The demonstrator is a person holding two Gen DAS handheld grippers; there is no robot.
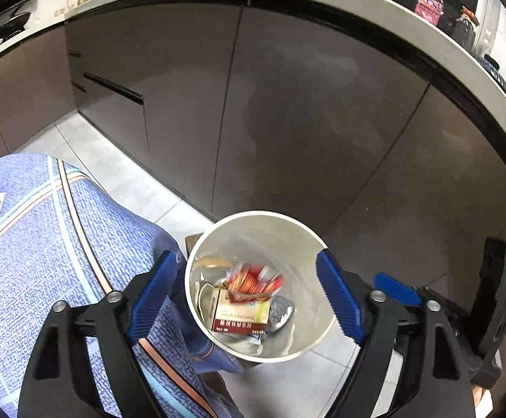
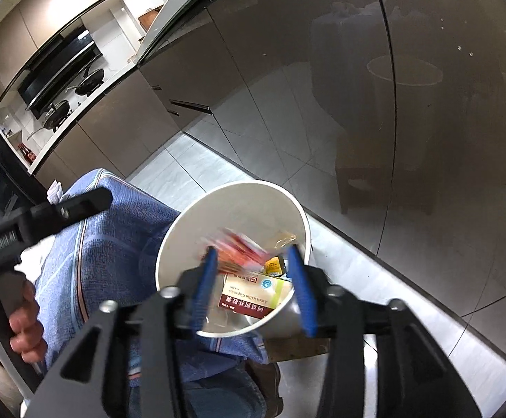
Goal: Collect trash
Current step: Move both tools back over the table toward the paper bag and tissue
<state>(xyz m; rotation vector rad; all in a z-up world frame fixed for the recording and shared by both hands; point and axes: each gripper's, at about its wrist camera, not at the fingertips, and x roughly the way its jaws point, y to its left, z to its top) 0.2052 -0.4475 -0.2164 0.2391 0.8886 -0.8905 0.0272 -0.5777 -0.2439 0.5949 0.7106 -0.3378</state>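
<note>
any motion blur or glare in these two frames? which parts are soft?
Left wrist: red wrapper in the white bin is motion-smeared, the box under it stays sharp; fisheye bends the countertop into an arc. Right wrist: the same wrapper is streaked; glossy cabinet doors mirror the bin and floor tiles; box lettering is still readable.

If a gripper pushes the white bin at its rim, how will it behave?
The white bin looks tall and narrow, so a push at the rim would probably tip it rather than slide it. It holds only small trash such as a medicine box, so it is likely light. The smooth floor tiles may let it slide a little.
</note>
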